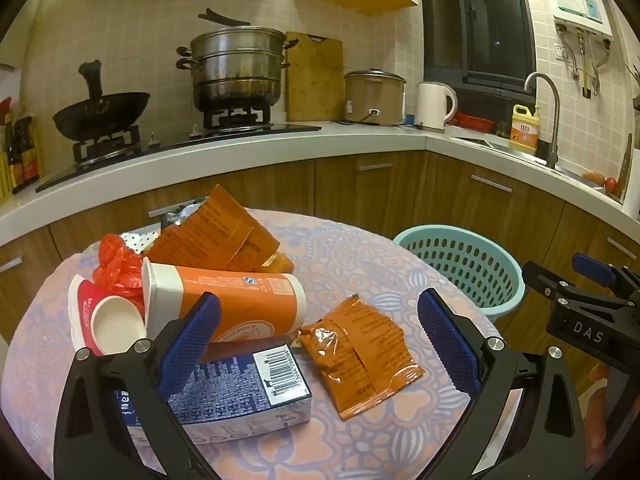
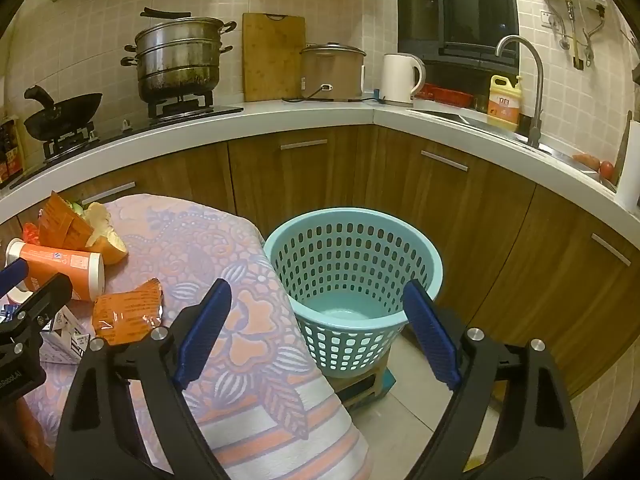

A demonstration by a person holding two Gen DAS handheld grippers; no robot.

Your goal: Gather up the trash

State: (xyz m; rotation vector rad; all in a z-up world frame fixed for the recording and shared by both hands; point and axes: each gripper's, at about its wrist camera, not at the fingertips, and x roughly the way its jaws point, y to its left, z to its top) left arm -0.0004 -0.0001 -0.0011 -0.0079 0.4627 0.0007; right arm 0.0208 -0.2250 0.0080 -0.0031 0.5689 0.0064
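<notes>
So far nothing is sitting in the basket (image 2: 352, 264) ahead of the wide-open, empty right claw (image 2: 316, 332). The left claw (image 1: 320, 344), likewise gaping empty, is hovering over the wrapper (image 1: 360, 356), carton (image 1: 240, 392) and cup (image 1: 236, 304) still waiting on the surface (image 1: 360, 252).

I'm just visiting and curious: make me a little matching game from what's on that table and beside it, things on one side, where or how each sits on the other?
Things:
1. Orange cylindrical snack can
2. Crumpled orange foil packet
3. Blue and white milk carton
4. Pale blue perforated plastic basket

Places or states:
A. stands off the table, nothing inside
B. lies flat on the cloth by itself
C. lies on its side, white-capped ends
D. shows a barcode, nearest the left tool

Pairs: 1-C, 2-B, 3-D, 4-A
</notes>
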